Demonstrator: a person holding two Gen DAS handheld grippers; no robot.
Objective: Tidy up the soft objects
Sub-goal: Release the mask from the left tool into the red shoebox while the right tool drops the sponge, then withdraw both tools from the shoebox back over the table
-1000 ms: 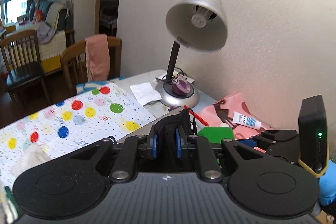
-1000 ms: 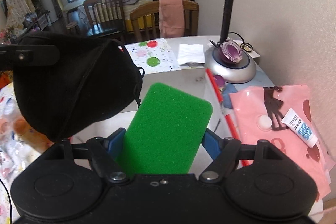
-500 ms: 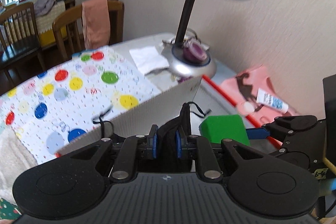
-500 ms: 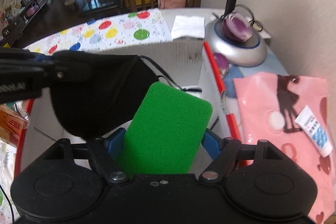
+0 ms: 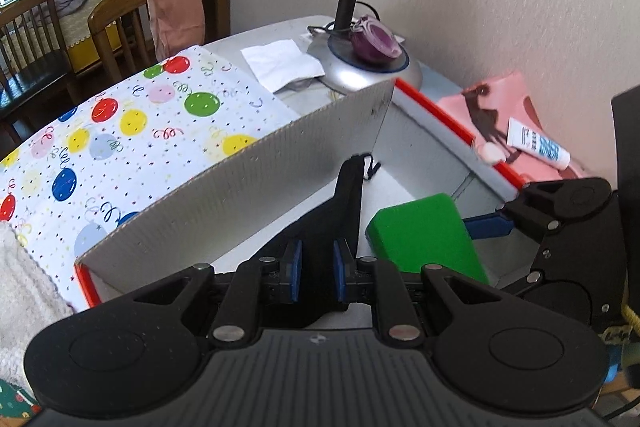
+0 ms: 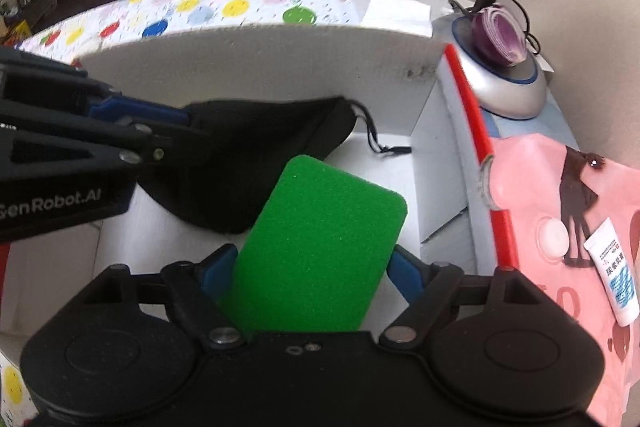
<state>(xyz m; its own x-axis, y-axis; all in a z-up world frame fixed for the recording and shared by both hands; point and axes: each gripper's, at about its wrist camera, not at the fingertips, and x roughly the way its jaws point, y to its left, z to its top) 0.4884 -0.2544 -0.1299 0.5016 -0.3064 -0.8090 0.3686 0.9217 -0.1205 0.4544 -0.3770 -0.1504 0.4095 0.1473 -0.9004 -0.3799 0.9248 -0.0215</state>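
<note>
Inside the white corrugated box (image 6: 256, 67) on the worktop (image 5: 280, 31), I have both loads low between the walls. My left tool (image 5: 316, 269) is clamped tight on the black drawstring pouch (image 6: 256, 151), which hangs down toward the box floor. My right tool (image 6: 308, 271) grips the green sponge (image 6: 320, 247) across its width, the jaws having just eased a touch wider while both pads sit against its sides. I judge this to be the placing step for two soft things at once. Next I should lower each until it rests on the floor, the sponge just beside the pouch, then let go and lift straight up clear of the lamp (image 5: 360, 75).
</note>
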